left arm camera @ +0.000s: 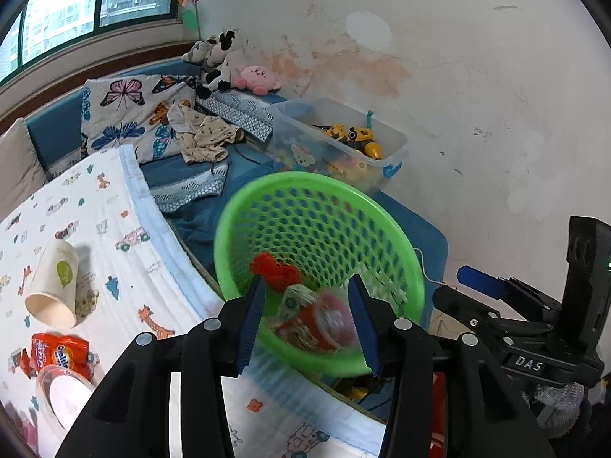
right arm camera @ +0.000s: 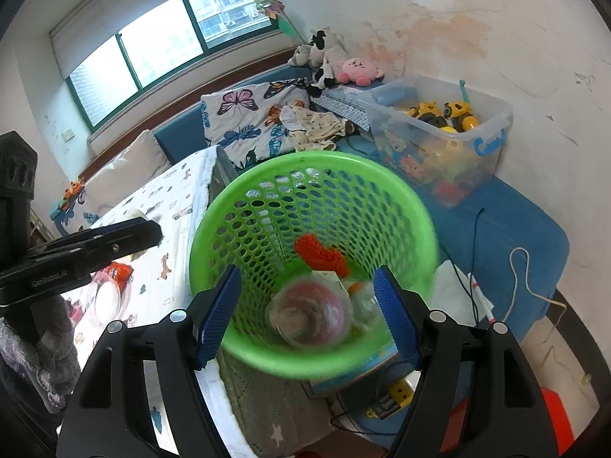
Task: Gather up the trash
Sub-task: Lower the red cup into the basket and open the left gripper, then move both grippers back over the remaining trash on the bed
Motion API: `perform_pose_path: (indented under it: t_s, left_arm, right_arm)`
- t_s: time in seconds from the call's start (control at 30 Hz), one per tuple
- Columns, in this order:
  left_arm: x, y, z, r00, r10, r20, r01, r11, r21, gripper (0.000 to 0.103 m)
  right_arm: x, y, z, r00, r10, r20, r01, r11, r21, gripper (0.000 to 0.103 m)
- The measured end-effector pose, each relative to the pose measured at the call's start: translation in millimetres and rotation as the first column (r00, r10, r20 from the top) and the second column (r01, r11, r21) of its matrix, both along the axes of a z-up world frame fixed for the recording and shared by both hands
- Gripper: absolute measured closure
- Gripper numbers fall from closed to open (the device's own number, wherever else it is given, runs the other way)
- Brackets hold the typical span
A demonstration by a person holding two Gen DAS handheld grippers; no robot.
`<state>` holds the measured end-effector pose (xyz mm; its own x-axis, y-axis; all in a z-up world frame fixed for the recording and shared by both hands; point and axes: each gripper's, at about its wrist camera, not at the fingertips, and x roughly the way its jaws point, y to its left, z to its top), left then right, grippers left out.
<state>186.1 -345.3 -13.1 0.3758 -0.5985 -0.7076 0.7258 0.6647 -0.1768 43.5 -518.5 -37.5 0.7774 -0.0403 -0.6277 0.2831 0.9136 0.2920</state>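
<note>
A green mesh wastebasket (left arm camera: 320, 206) (right arm camera: 305, 198) stands beside the bed, holding a red net (left arm camera: 275, 269) (right arm camera: 322, 253), a red snack wrapper (left arm camera: 317, 324) and a clear pink-lidded cup (right arm camera: 309, 315). My left gripper (left arm camera: 305, 305) is open and empty over the basket's near rim. My right gripper (right arm camera: 307, 303) is open and empty above the basket's mouth. On the bed sheet (left arm camera: 114, 229) lie a paper cup (left arm camera: 53, 282) on its side, a red Ovaltine packet (left arm camera: 61, 353) and a clear plastic lid (left arm camera: 65, 393).
A clear toy bin (left arm camera: 343, 141) (right arm camera: 443, 133) sits on the blue cushion by the wall. Butterfly pillow (left arm camera: 130, 114), clothes and plush toys (left arm camera: 229, 61) lie behind. Cables (right arm camera: 477, 267) trail over the cushion at right. The other gripper's body (left arm camera: 534, 324) shows at right.
</note>
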Motion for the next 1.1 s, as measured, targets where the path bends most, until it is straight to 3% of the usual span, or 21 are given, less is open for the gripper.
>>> perform_pose_path:
  t_s: [0.4,0.5,0.73,0.8,0.9,1.1]
  left_arm:
    - [-0.3,39.3,5.7,0.997,0.071,0.019,-0.07,0.997,-0.012,0.057]
    - [-3.7,59.6,7.1,0.994,0.105,0.041,-0.104,0.994,-0.015,0.055]
    - [-5.4,118.3,3.8,0.977,0.214,0.01,-0.213,0.976,-0.052,0.052]
    - [-5.0,139.9,1.8,0.966,0.258,0.004,-0.257,0.965,-0.061,0.049]
    - [-4.7,172.6,-1.2,0.949,0.316,-0.002,-0.315,0.947,-0.066,0.048]
    - [-3.6,245.7,-8.2,0.889,0.457,-0.022,-0.457,0.886,-0.082,0.04]
  right_arm:
    - [8.2,16.8,3.9,0.999,0.041,-0.003,-0.041,0.999,-0.012,0.031]
    - [13.8,28.4,2.5,0.998,0.07,-0.011,-0.07,0.997,-0.013,0.03]
    - [30.3,70.1,-5.2,0.986,0.166,-0.032,-0.167,0.986,-0.009,0.028]
    - [35.4,84.6,-7.0,0.981,0.193,-0.036,-0.194,0.981,-0.012,0.022]
    - [43.9,108.5,-9.3,0.969,0.244,-0.049,-0.246,0.969,-0.025,0.022]
    - [60.3,155.2,-12.3,0.937,0.343,-0.063,-0.346,0.938,-0.034,0.017]
